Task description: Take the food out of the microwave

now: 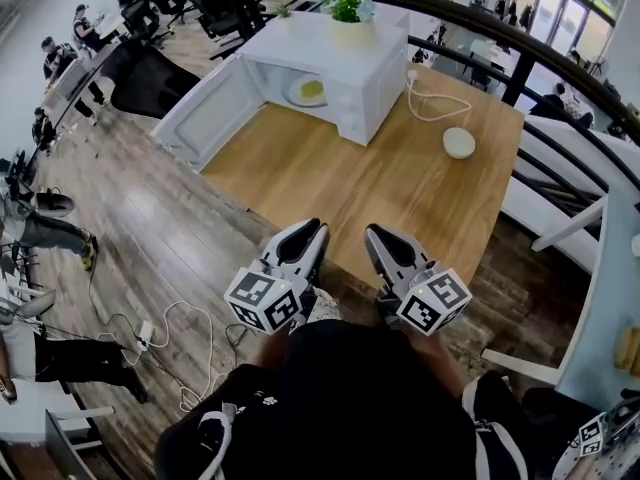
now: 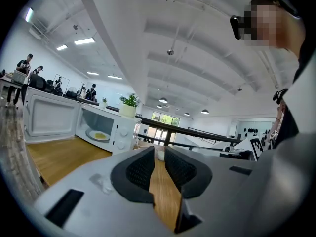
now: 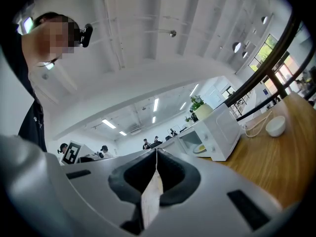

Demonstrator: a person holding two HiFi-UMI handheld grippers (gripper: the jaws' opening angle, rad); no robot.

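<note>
Far left, the door hangs wide open. Inside the microwave sits the plate with the yellow food on it. A potted plant stands on top. To the right, a white cord and a small white bowl lie on the desk. At the desk's near edge, the left claw shows a narrow gap with nothing in it. The right claw is pinched together, empty. Both are well apart from the microwave.

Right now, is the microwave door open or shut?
Open: the door swings wide left, and the plate of food shows inside the microwave.
</note>
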